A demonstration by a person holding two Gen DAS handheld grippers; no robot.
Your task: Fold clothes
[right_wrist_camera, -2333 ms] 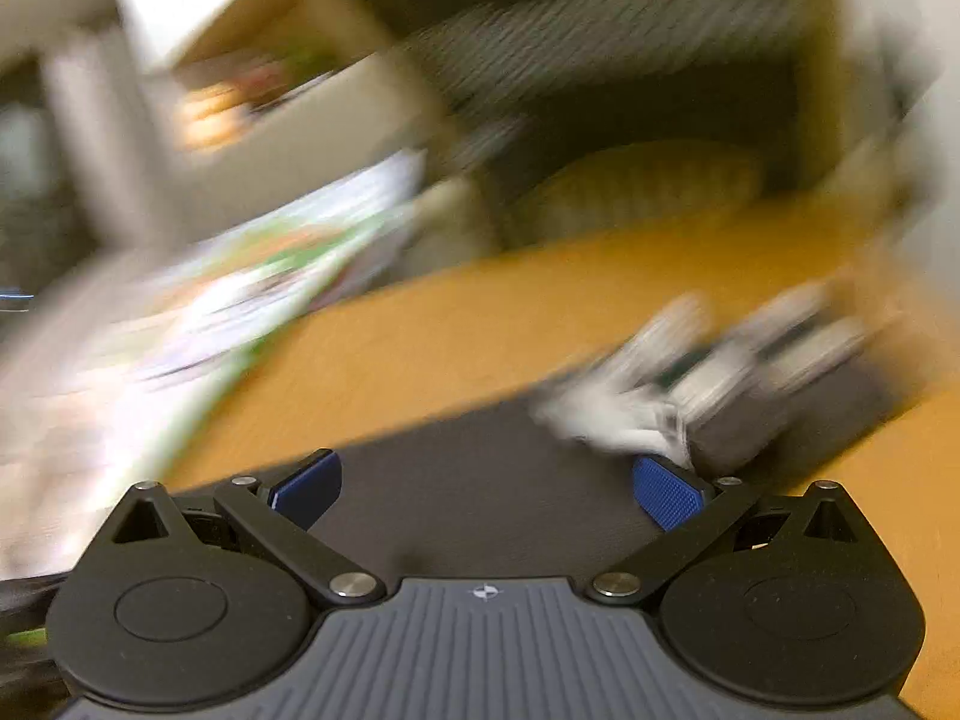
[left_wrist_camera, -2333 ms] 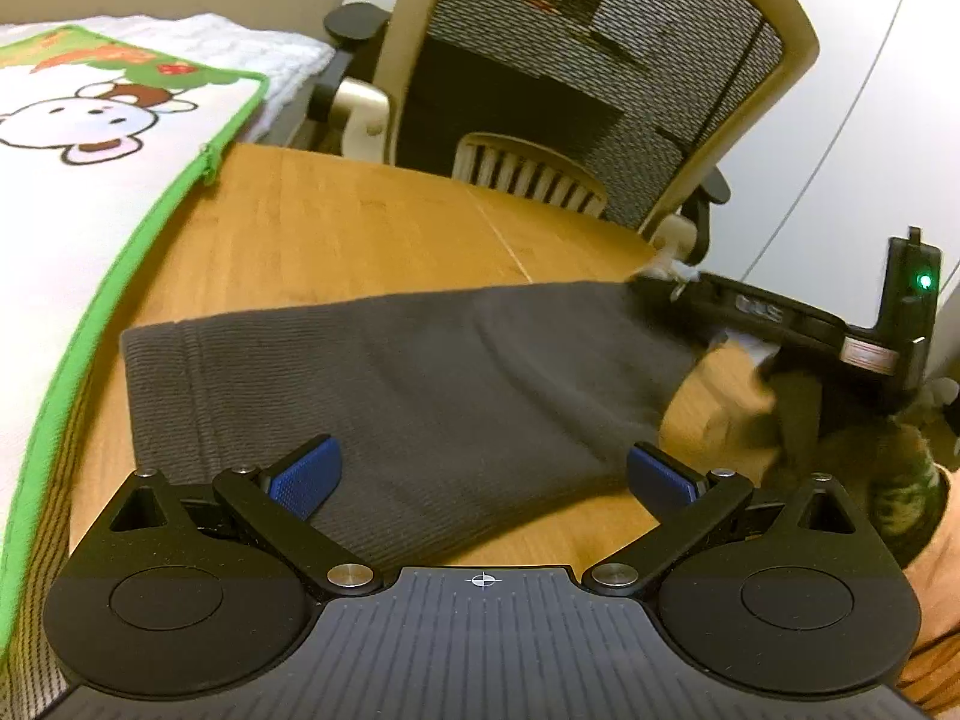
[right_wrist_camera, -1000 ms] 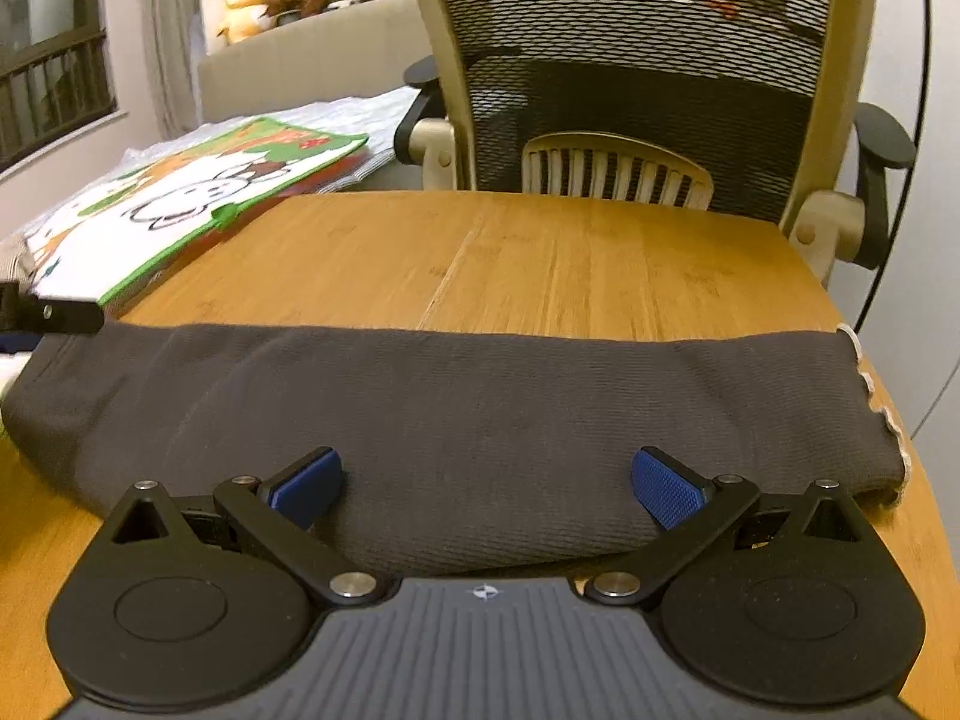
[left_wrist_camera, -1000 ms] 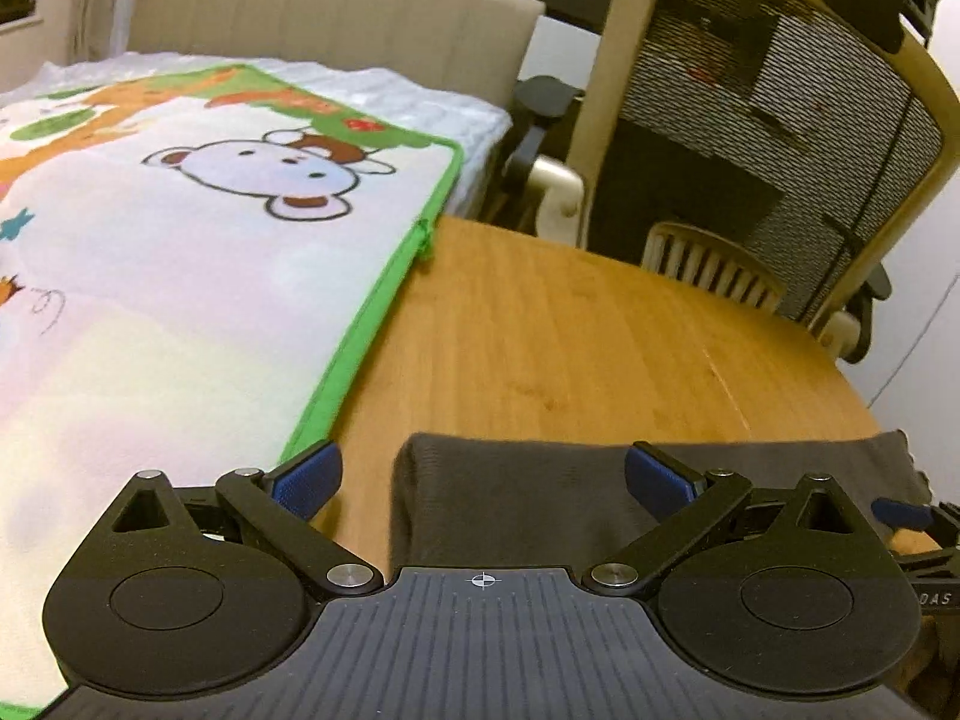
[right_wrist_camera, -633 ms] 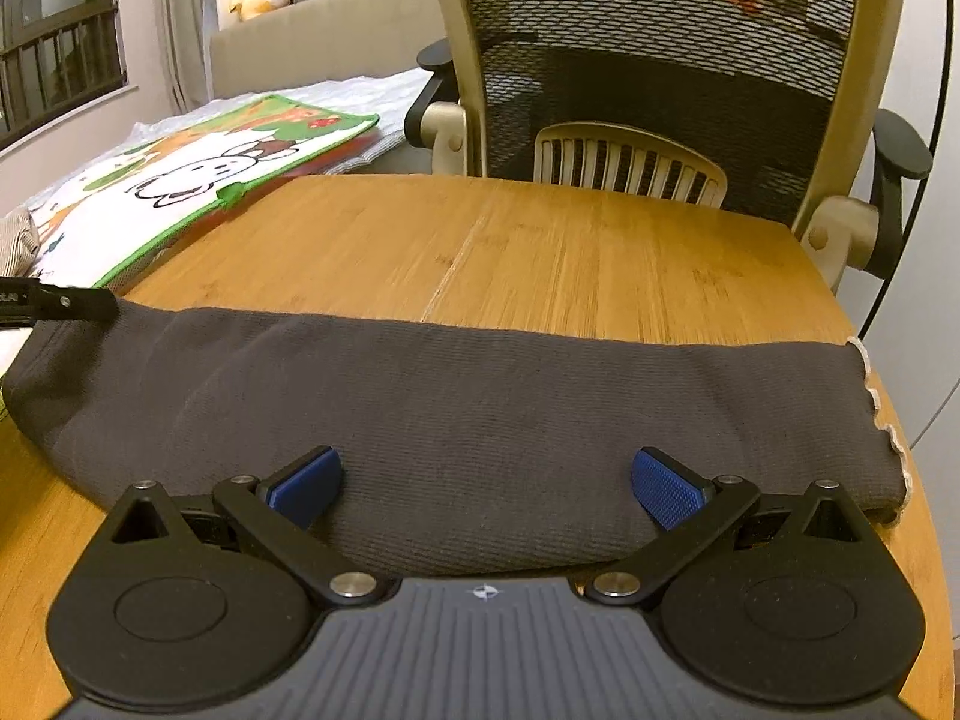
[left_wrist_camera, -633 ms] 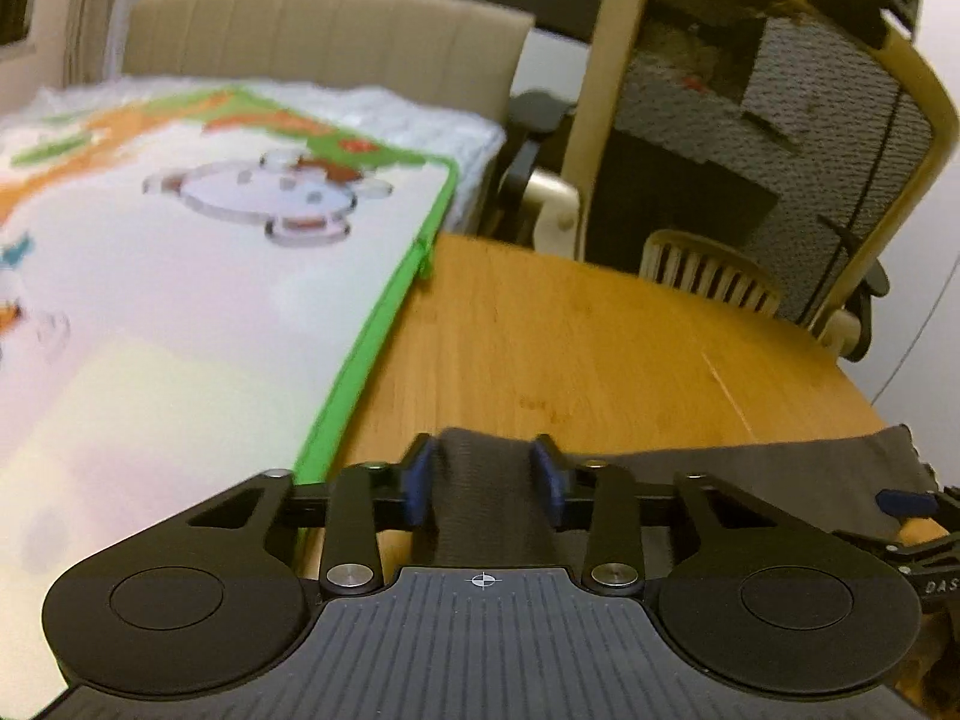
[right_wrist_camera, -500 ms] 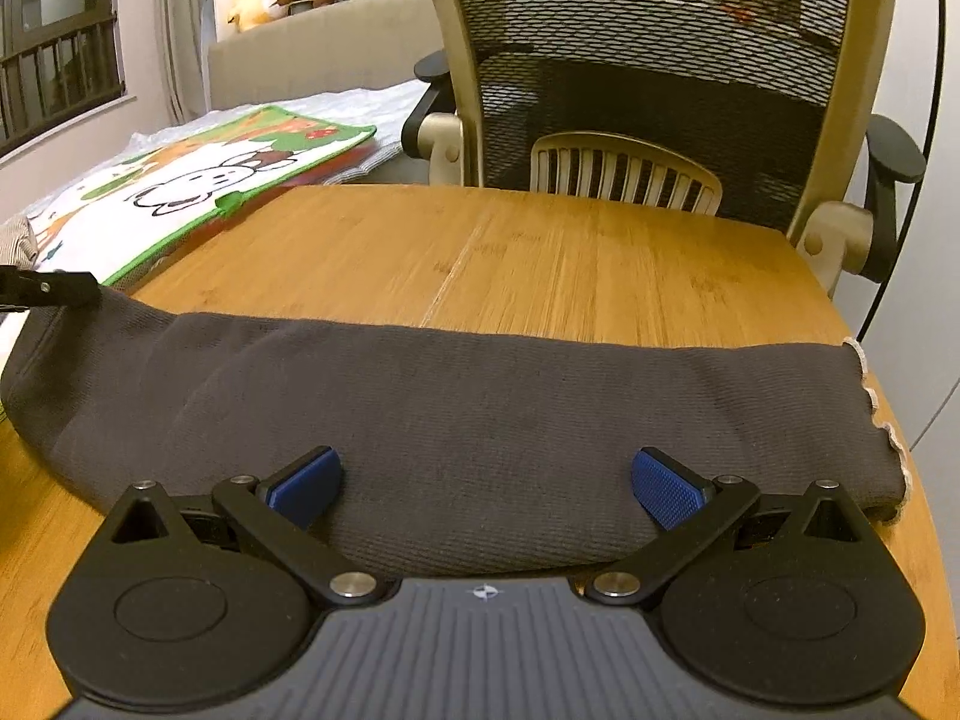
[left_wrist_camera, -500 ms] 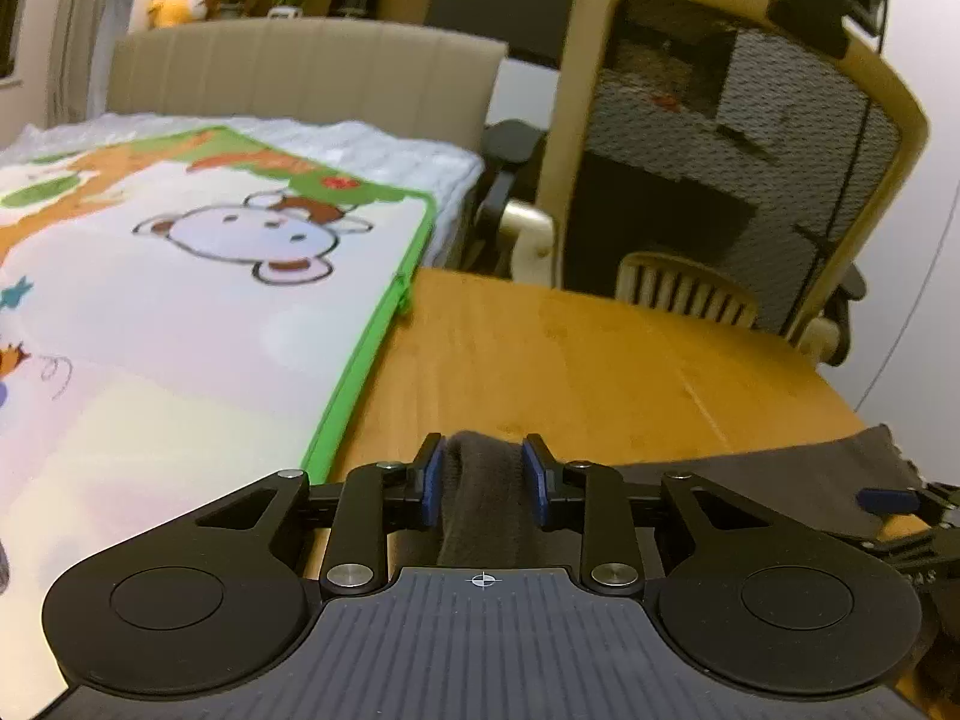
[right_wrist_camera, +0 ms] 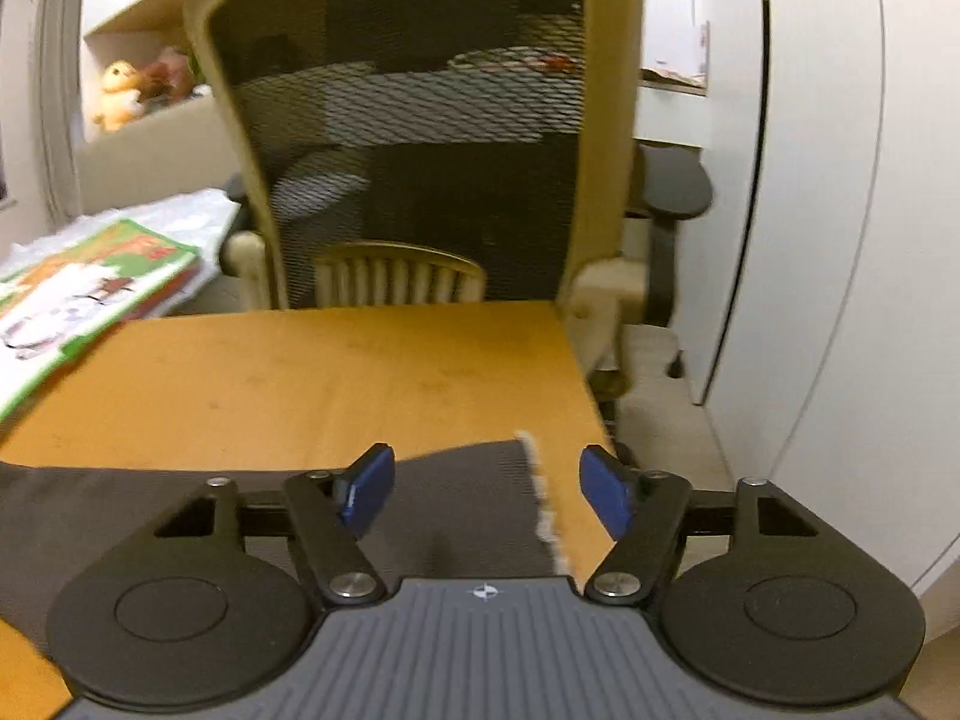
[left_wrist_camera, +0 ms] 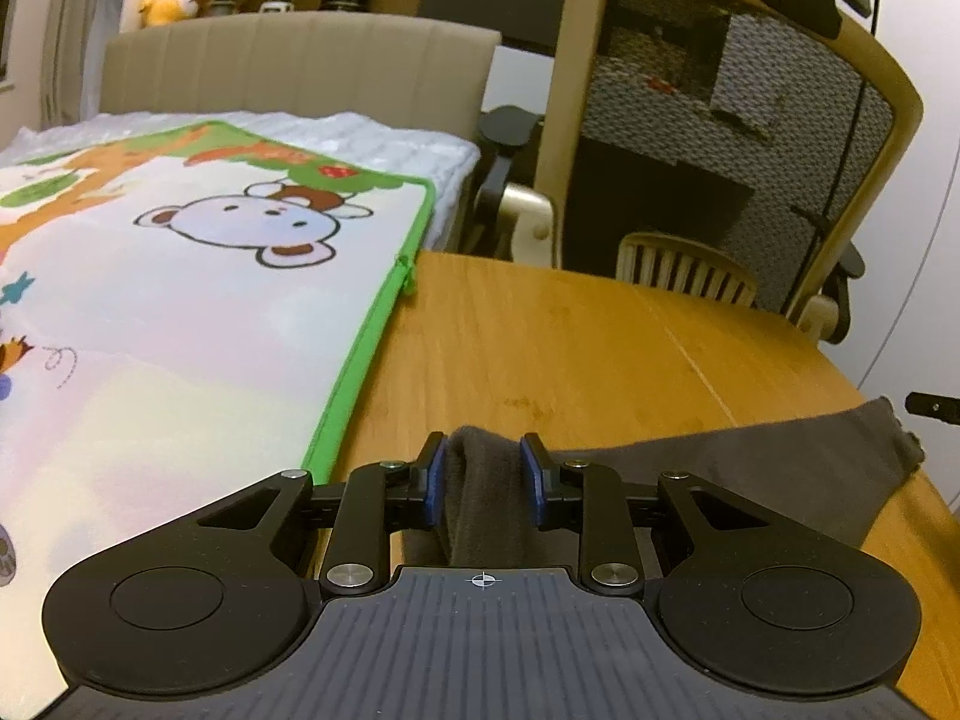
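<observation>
Left wrist, left gripper [left_wrist_camera: 482, 480] pinching garment [left_wrist_camera: 720, 480] end

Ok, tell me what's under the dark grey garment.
The dark grey garment lies on the wooden table; bare wood shows beyond its far edge. The left gripper pinches one end. The right gripper is open over the fringed end. Anything beneath the cloth is covered.

Matt, ribbed grey cloth [left_wrist_camera: 750, 468] lies on a smooth, lightly glossy wood counter [left_wrist_camera: 570, 348]; beyond the tool, a chair [right_wrist_camera: 408, 120] of black mesh and cream plastic.
</observation>
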